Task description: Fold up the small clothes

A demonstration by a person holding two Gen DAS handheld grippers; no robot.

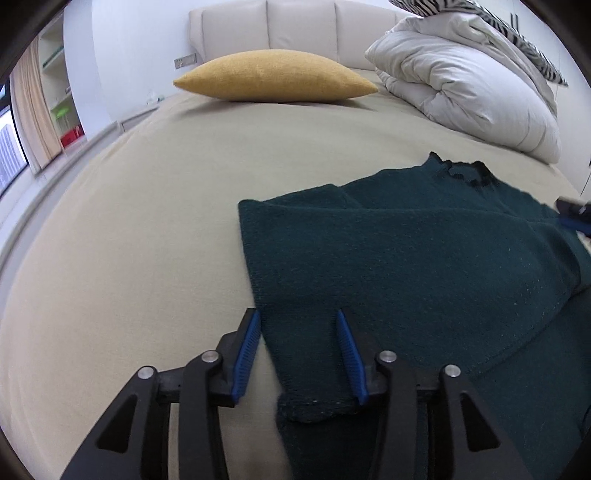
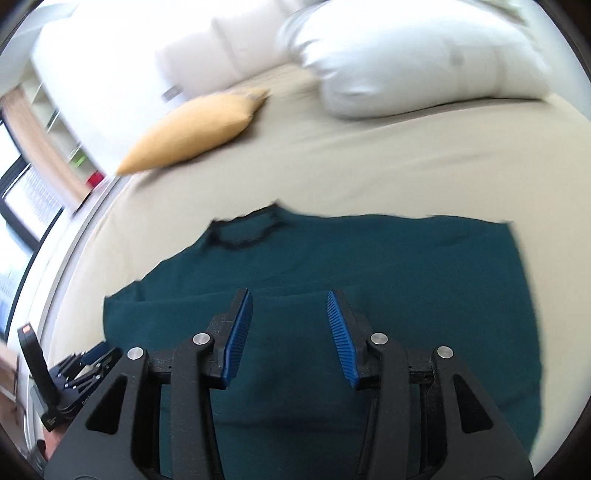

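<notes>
On the beige bed [image 1: 129, 229], a dark green sweater [image 1: 424, 258], lying flat, one sleeve folded across the body, black-trimmed neckline [image 1: 467, 173] pointing toward the headboard [image 1: 295, 29]. Down at the near edge of the left wrist view, left gripper [image 1: 299, 354] with blue-padded fingers [image 1: 245, 354] spread wide, straddling a narrow strip of the sweater ending in a cuff-like hem [image 1: 317, 408]; right finger over the knit, left finger just beside its edge above bare sheet; contact with the fabric impossible to tell. Over the middle of the sweater [image 2: 369, 266] in the right wrist view, right gripper [image 2: 290, 336] with fingers [image 2: 341, 336] likewise spread apart, nothing between them but the fabric underneath, a fold line [image 2: 295, 291] running just past the fingertips. Blurred in that view, so touching or hovering cannot be told. Toward the lower left corner of the same view, the other gripper [image 2: 79, 373] near the sweater's left edge. Well apart from the sweater, near the headboard, a yellow pillow [image 1: 275, 75]; to its right, a bunched white duvet [image 1: 469, 88] with a zebra-striped cover [image 1: 517, 33] on top. Off the left side of the bed, shelves [image 1: 59, 96] and a curtain [image 1: 31, 110].
</notes>
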